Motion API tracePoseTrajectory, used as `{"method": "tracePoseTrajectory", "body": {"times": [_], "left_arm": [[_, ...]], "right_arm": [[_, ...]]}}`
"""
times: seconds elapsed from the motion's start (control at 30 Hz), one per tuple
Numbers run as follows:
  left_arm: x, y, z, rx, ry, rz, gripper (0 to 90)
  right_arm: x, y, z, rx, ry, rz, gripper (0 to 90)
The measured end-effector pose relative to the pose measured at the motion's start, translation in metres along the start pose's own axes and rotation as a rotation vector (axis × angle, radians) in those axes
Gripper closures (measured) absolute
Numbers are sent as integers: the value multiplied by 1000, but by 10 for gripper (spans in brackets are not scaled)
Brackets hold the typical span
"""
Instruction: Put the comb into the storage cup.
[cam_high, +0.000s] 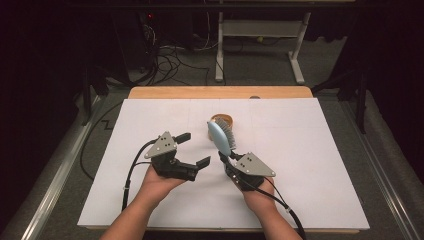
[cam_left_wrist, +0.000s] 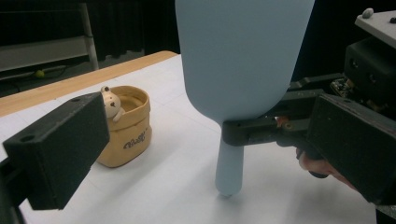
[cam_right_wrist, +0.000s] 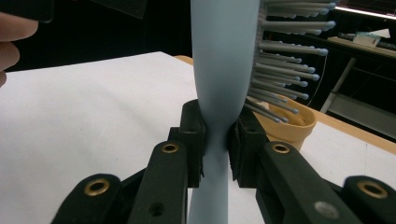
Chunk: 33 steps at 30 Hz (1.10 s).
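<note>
right claw (cam_right_wrist: 215, 140) | clamped on hairbrush (cam_right_wrist: 219, 70) neck | pouch (cam_right_wrist: 287, 123) behind

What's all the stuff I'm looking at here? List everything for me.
hairbrush: one, pale blue with grey bristles, standing upright, clamped at its neck by the right tool.
pouch: one, yellow-tan, with a small bear figure at its rim, on the white sheet behind the hairbrush.
white sheet: one, covering the table.
table: one, wooden edge showing at the far side.
cables: several, dark, on the floor beyond the table.
left tool: one, black, jaws open, beside the hairbrush.
right tool: one, black, shut on the hairbrush.
hands: two, each holding a tool.
</note>
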<state>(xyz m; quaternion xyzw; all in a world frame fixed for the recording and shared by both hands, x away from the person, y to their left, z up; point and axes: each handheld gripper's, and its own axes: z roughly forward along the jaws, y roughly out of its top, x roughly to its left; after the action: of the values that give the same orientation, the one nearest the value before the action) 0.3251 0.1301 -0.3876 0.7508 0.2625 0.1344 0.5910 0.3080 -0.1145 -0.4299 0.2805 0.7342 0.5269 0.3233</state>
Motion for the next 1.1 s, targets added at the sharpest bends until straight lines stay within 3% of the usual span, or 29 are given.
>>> {"method": "tracePoseTrajectory", "body": {"times": [1.1], "left_arm": [[-7,16,11,-2,-6,-4,0]], "right_arm": [[13,1,6,-3,16,-31,784]]}}
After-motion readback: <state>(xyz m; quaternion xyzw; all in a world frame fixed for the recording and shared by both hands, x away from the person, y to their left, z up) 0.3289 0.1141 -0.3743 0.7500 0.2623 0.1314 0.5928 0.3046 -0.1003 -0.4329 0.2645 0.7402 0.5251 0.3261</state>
